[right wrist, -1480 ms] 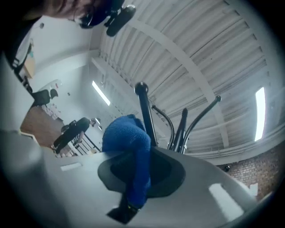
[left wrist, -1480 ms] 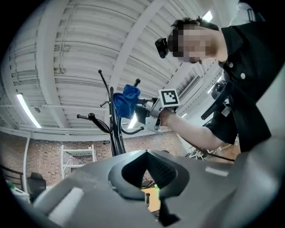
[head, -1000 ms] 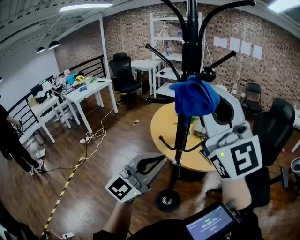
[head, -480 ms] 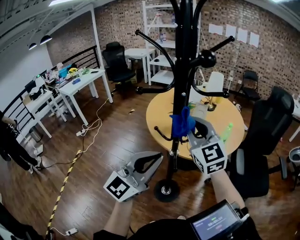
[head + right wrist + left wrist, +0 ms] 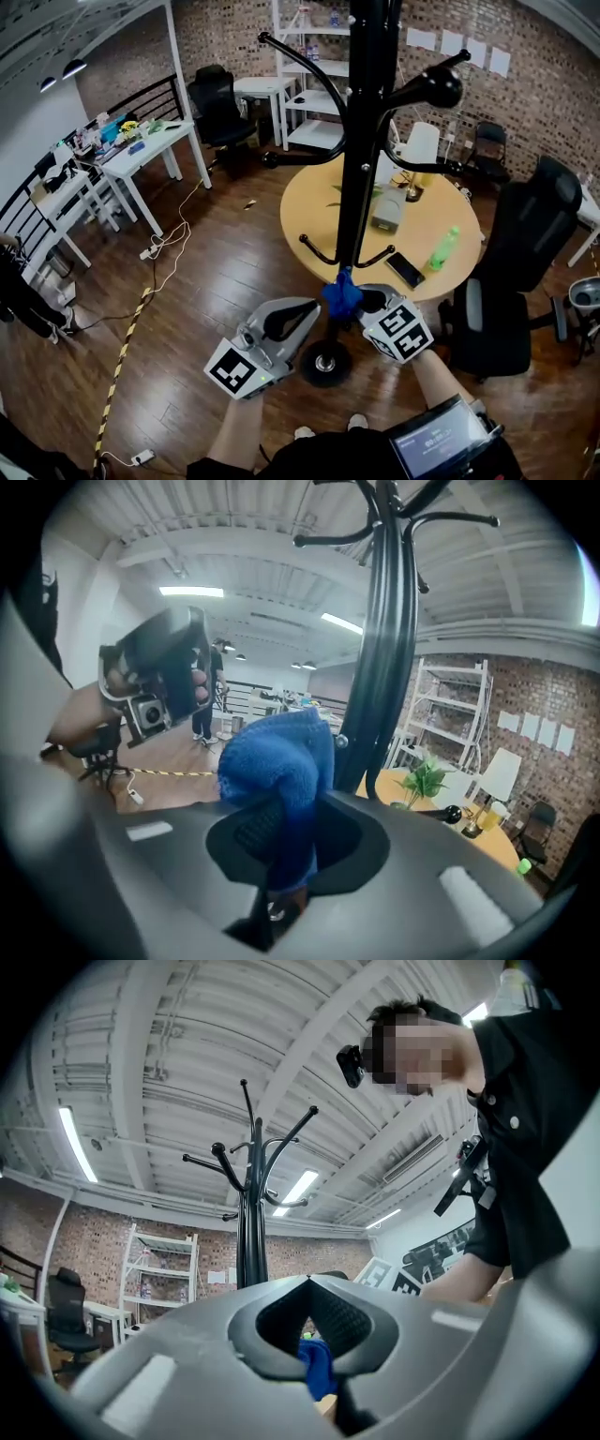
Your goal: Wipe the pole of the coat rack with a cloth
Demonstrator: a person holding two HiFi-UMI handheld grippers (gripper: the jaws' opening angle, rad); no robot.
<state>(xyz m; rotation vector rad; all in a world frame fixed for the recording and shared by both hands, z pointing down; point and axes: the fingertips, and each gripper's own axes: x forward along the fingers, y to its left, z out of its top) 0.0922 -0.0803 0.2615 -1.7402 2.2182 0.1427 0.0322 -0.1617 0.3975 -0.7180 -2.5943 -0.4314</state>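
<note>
R fingers [image 5: 246, 829] are clenched on the cloth [image 5: 277, 761]. The pinch sits low on the wad, and most of the blue bunches up above and in front of the tips. The pole [image 5: 389, 649] runs just to the right of the wad. It's either touching or a hair off, can't tell which from here.

From the head view the cloth [image 5: 342, 292] sits low on the pole [image 5: 361, 141], under the small bottom hooks [image 5: 323, 258] and just above the base [image 5: 325, 361]. So I'd judge I'm near the bottom end of a stroke.

L fingers [image 5: 347, 1321] are shut tip to tip w/ nothing in them. The blue showing thru their gap lies beyond them. They hang just left of the cloth, near the pole but not on it.

Further out, the round surface [image 5: 309, 220] is behind the pole and a chair [image 5: 525, 253] is off to the right.

Risks from here:
- The cloth is a lump beside the pole, not wrapped round it. Any stroke prob cleans one side only, and the back gets missed.
- The grip is narrow and the wad is top-heavy. Drag on the pole could peel it out of the R fingers.
- The bottom hooks are right above the wad. An upward pass could snag the cloth or knock my R fingers on them.
- The base looks small, and the L fingers aren't steadying anything. A hard sideways push could rock the rack.
</note>
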